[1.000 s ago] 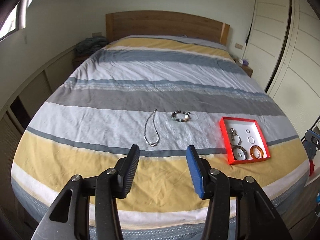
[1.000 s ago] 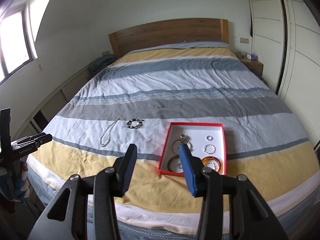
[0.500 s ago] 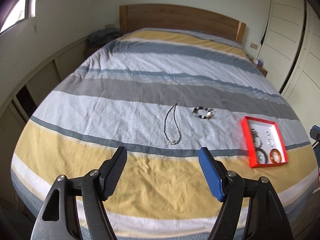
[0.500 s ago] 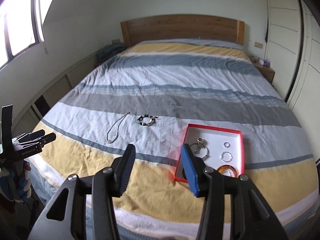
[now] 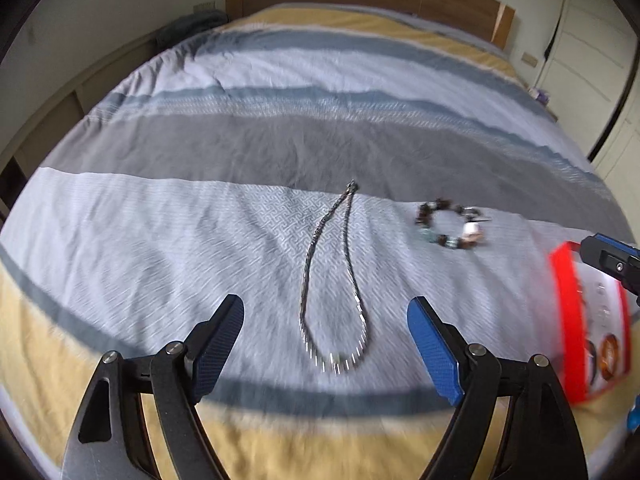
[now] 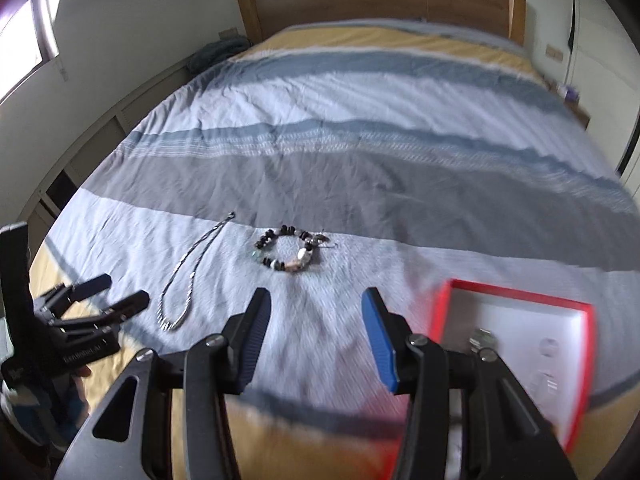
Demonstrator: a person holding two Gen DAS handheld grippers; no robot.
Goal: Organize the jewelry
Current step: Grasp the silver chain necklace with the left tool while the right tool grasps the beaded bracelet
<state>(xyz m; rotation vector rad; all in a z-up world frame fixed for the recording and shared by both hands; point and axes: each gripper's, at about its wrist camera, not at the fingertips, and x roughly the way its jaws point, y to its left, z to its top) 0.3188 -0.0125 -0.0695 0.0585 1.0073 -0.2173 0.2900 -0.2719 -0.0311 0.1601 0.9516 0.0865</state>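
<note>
Left wrist view: The left gripper (image 5: 324, 322) has its jaws wide apart; they have just been opening, and nothing is clamped. The necklace (image 5: 334, 280) lies on the bed (image 5: 160, 220) in a long loop running from 12 o'clock down toward 6 o'clock, its lower end showing between the fingertips. The bracelet (image 5: 450, 224) lies on the same pale stripe at 2 o'clock from the necklace, apart from it. The red box (image 5: 568, 320) sits at the 3 o'clock edge, partly cut off. A fingertip of the right gripper (image 5: 608, 260) shows over the box's far end.

Right wrist view: The right gripper (image 6: 316, 310) has its jaws partly apart and holds nothing. The bracelet (image 6: 290, 250) lies at 12 o'clock, just beyond the fingertips. The necklace (image 6: 188, 276) lies at 10 o'clock. The box (image 6: 444, 304) sits at 4 o'clock; small rings lie blurred on its white floor. The left gripper (image 6: 108, 292) shows at 9 o'clock, near the necklace's lower end.
</note>
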